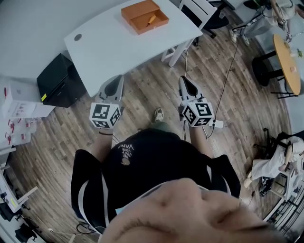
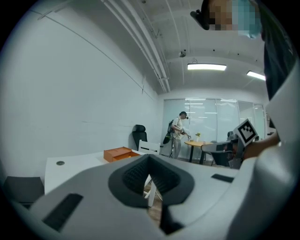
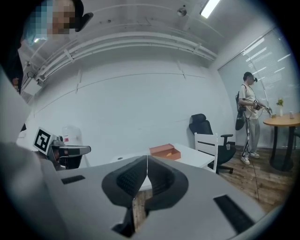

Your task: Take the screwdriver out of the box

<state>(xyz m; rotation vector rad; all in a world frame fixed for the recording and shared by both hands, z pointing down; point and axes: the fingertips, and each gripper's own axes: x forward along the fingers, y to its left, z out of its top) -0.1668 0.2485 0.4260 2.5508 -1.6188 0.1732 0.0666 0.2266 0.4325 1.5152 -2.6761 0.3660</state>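
**Approach under way, box not yet reached**

Short of the white flat-topped table, with the open, shallow orange box well apart, near the table's far right corner. In the box's tray lies a small orange-handled tool, probably the screwdriver, though too small to confirm. Left gripper and right gripper held over the wooden floor just off the table's near edge, each claw pressed together on nothing. Judged as the reach step only. Next: close in on the box, spread one claw, line it up across the handle.
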